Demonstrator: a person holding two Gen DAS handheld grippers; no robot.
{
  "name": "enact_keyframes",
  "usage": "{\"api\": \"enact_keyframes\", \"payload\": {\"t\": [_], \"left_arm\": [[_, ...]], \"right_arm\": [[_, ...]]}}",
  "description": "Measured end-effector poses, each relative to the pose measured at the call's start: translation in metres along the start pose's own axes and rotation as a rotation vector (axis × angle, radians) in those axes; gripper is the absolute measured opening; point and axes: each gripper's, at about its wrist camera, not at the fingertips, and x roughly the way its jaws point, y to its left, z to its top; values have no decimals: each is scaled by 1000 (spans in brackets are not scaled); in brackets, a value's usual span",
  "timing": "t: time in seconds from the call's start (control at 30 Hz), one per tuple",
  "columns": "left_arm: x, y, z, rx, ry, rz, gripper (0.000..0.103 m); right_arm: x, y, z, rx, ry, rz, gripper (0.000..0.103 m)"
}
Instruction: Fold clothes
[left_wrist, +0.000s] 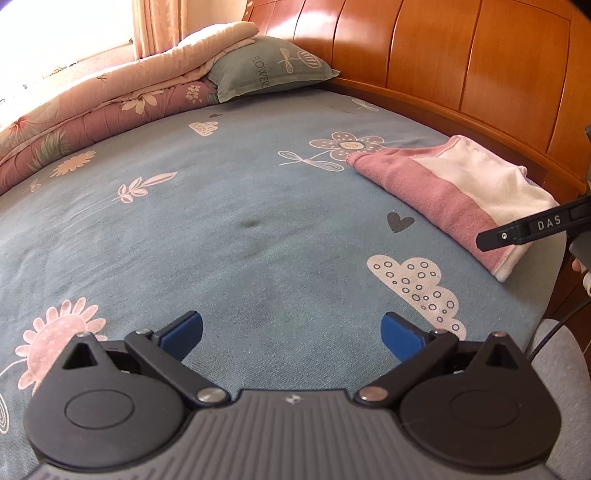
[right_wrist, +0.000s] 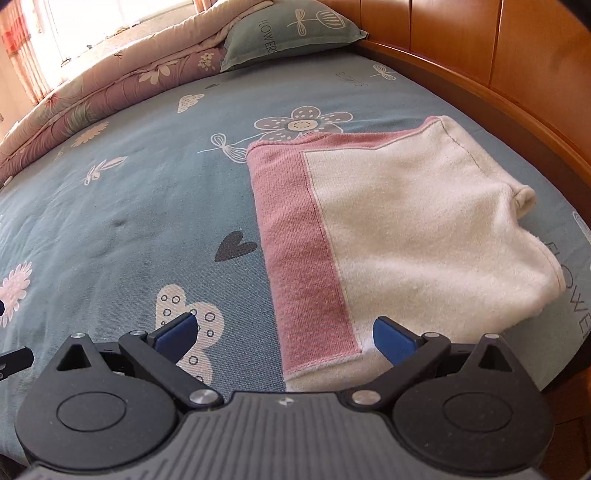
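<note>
Right claw (right_wrist: 284, 332) agape, folded garment's (right_wrist: 406, 229) near edge hidden

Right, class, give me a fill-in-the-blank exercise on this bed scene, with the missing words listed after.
1. The folded garment is pink and ____.
2. The word printed on the green pillow is ____.
3. The right gripper is open and holds ____.
4. Behind the bed stands a wooden ____.

Missing words: white; FLOWERS; nothing; headboard.

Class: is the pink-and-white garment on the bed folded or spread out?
Folded: the garment lies as a compact, layered rectangle with doubled edges.
</note>
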Motion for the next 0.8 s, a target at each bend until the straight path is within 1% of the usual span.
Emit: {"api": "enact_keyframes", "payload": {"t": [0.13, 0.23, 0.33, 0.4, 0.47, 0.53, 0.6, 0.67, 0.8], "left_arm": [[-6, 0, 1, -28, -21, 0, 102], [-12, 0, 2, -17, -41, 25, 102], [-21, -1, 3, 5, -84, 40, 102], [-22, -1, 5, 9, -90, 33, 102], [-24, -1, 7, 14, -97, 26, 102], [-25, -3, 8, 19, -99, 24, 102], [-23, -5, 10, 22, -94, 29, 102], [-20, -8, 11, 22, -89, 33, 102], [-17, -12, 16, 17, -78, -4, 102]], "right_arm": [[3, 1, -6, 6, 17, 12, 103], [2, 0, -7, 17, 19, 22, 103], [-5, -2, -5, 26, -3, 36, 103], [-11, -5, -3, 31, -30, 31, 103], [-16, -12, 1, 32, -60, 2, 103], [-18, -23, 7, 36, -85, -46, 103], [-16, -39, 13, 54, -105, -112, 103], [-10, -58, 17, 89, -114, -152, 103], [6, -83, 13, 201, -25, -156, 103]]}}
